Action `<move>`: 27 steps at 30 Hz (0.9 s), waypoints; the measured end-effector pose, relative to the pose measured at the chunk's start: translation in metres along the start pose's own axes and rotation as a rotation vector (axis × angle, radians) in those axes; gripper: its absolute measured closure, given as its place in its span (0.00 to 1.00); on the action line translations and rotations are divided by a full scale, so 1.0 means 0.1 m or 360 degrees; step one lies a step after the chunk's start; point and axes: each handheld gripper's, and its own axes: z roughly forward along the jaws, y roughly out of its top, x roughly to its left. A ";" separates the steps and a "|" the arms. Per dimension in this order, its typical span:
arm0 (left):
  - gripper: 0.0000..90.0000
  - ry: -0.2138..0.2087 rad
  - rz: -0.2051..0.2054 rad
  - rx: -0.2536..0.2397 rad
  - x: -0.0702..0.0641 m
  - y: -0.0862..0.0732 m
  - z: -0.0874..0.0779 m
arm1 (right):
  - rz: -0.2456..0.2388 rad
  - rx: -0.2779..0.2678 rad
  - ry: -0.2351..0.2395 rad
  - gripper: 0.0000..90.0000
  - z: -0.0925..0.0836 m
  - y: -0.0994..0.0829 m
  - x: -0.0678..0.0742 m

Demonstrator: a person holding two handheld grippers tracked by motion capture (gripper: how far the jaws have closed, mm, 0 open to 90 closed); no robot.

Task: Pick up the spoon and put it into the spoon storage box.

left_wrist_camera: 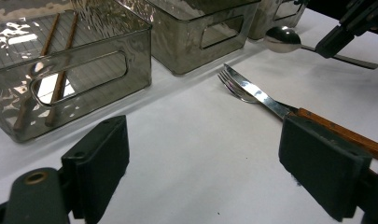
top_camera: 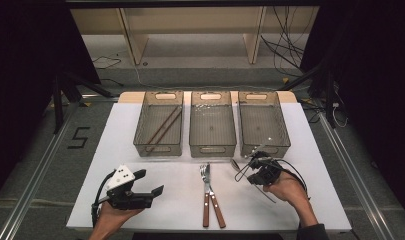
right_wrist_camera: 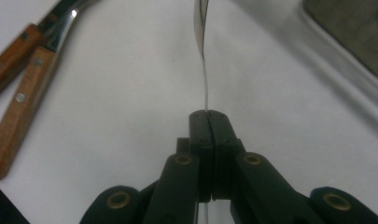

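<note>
Looks like you're sorting cutlery into the three bins [top_camera: 212, 150] at the back of the tabletop [top_camera: 180, 200]: chopsticks [top_camera: 162, 127] are already in the left bin, middle & right look empty afaict. Fork [top_camera: 204, 172] and knife [top_camera: 212, 192] lie untouched mid-table, so most of it's left. Your right hand-held gripper [right_wrist_camera: 208, 116] is clamped tight on the spoon [left_wrist_camera: 282, 39] handle, just in front of the right bin; left hand-held gripper [top_camera: 150, 192] hangs wide open w/ nothing in it.

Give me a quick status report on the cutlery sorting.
Right gripper shut on spoon handle. Left gripper open, empty. Knife, fork still on table. Nothing blocking.
</note>
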 end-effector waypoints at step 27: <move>0.18 -0.0004 -0.0028 -0.0068 0.04 0.01 -0.05 | -0.0008 -0.0430 0.0052 1.00 -0.32 0.88 0.02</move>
